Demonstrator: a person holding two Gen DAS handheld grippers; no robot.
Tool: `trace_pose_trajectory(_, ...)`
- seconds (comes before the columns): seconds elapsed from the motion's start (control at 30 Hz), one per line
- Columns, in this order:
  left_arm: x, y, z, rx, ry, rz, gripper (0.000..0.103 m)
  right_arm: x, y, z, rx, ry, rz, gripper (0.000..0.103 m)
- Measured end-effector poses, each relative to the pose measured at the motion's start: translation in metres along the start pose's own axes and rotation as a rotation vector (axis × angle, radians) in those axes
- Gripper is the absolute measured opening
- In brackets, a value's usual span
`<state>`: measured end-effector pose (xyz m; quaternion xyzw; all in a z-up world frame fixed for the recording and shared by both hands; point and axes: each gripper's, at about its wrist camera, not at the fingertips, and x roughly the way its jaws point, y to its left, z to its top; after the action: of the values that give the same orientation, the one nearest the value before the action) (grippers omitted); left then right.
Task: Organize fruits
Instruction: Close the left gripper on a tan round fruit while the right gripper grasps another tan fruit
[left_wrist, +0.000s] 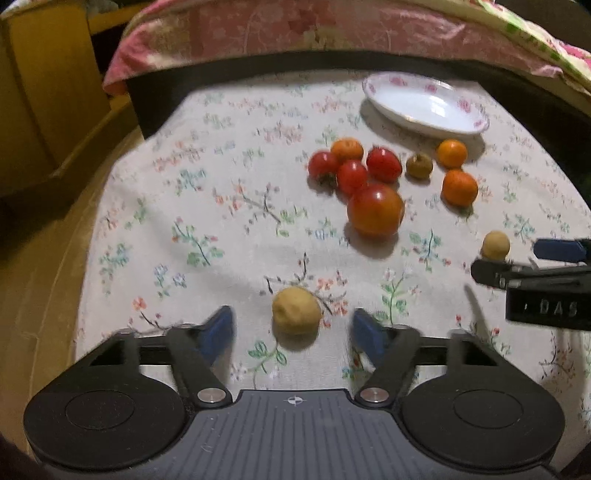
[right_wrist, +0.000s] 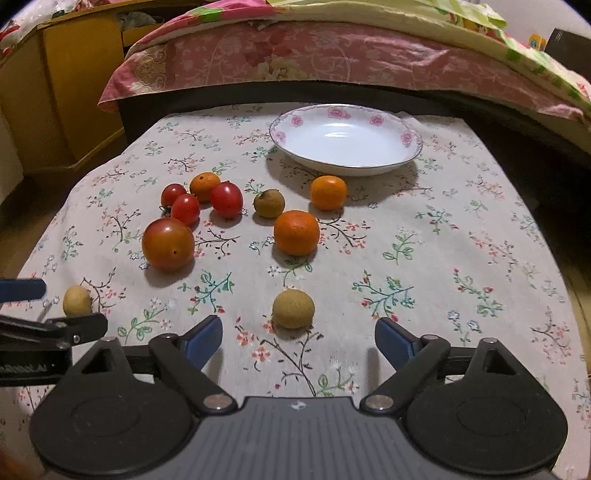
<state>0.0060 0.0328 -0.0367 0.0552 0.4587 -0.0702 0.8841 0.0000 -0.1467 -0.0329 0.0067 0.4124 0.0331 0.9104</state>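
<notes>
Fruits lie on a floral tablecloth (right_wrist: 461, 229). My left gripper (left_wrist: 291, 328) is open, with a tan longan (left_wrist: 296, 311) lying between its blue fingertips on the cloth. My right gripper (right_wrist: 299, 338) is open just behind a second tan longan (right_wrist: 293, 308), which also shows in the left wrist view (left_wrist: 495, 244). Further off lie a large tomato (right_wrist: 168, 249), three small red tomatoes (right_wrist: 226, 199), three oranges (right_wrist: 296, 232) and a brownish longan (right_wrist: 269, 203). A white flowered plate (right_wrist: 404, 138) stands empty at the back.
A bed with a pink floral cover (right_wrist: 295, 55) runs behind the table. A yellow wooden cabinet (right_wrist: 55, 96) stands at the back left. The table edge drops off to the left and right.
</notes>
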Motion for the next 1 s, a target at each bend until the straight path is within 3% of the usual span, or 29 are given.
trace_pose_trajectory(0.07,-0.001,0.0,0.002,0.001,-0.011,0.0,0.071,0.003,-0.001,0.0,0.006,0.003,0.021,0.078)
trace_pose_trajectory(0.2,0.001,-0.005,0.001,0.022,-0.011,0.004,0.067,0.005,-0.004,-0.001,0.0,-0.003,0.027,0.073)
trace_pose_trajectory(0.27,0.0,-0.006,0.001,0.028,-0.012,-0.004,0.063,0.005,-0.005,-0.001,-0.003,-0.011,0.034,0.063)
trace_pose_trajectory(0.63,-0.001,-0.003,0.002,0.023,-0.018,-0.038,0.051,0.014,-0.003,0.004,-0.031,-0.03,0.05,0.043)
trace_pose_trajectory(0.77,-0.001,-0.003,0.002,0.028,-0.019,-0.035,0.048,0.014,-0.001,0.005,-0.054,-0.033,0.038,0.027)
trace_pose_trajectory(1.0,0.0,-0.002,0.006,0.025,-0.021,-0.042,0.038,0.01,-0.002,0.002,-0.066,-0.026,0.056,0.027)
